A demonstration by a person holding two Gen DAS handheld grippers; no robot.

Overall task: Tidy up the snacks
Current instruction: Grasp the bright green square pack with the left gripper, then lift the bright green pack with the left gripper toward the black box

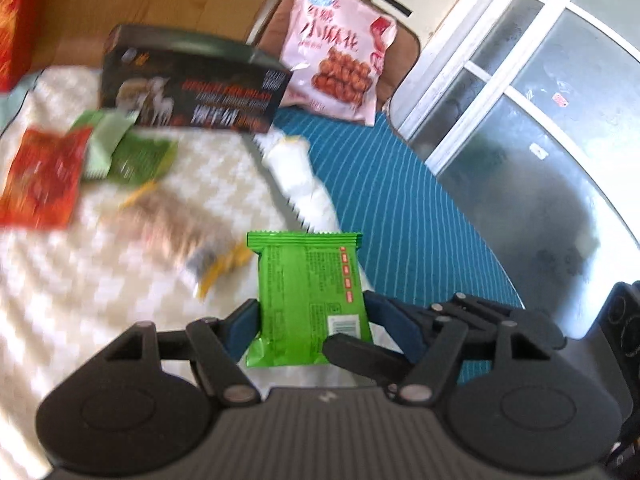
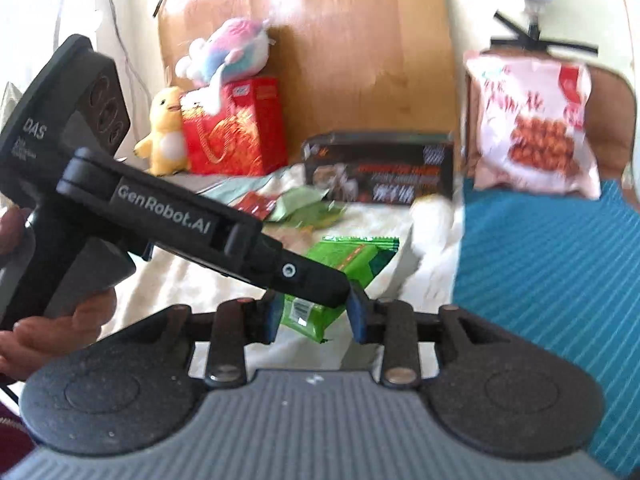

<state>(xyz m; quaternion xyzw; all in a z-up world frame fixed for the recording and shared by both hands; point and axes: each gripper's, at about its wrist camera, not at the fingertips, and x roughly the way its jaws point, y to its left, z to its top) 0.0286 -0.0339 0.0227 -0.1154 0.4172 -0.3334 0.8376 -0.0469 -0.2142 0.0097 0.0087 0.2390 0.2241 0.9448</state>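
My left claw is clamped across the sides of a green snack packet, which stands lifted above the pale checked cloth. My right claw stands apart, its blue pads flanking the lower end of the same green snack packet without visibly pressing it, though the left tool's finger crosses in front and hides part of the gap. Step in hand, as I judge it: carrying one packet toward a sorting place among the other snacks. Loose packets, one red and two green, lie near the far left of the cloth, just in front of a dark box; a white packet lies along the seam with the blue striped cloth; a large pink bag leans on a brown cushion beyond. The next move calls for choosing a spot, probably beside the like green packets, and lowering the packet flat before release. Open room lies on the blue striped cloth to the right, whose curved edge drops to grey floor; both tools are close together, so they need room to part
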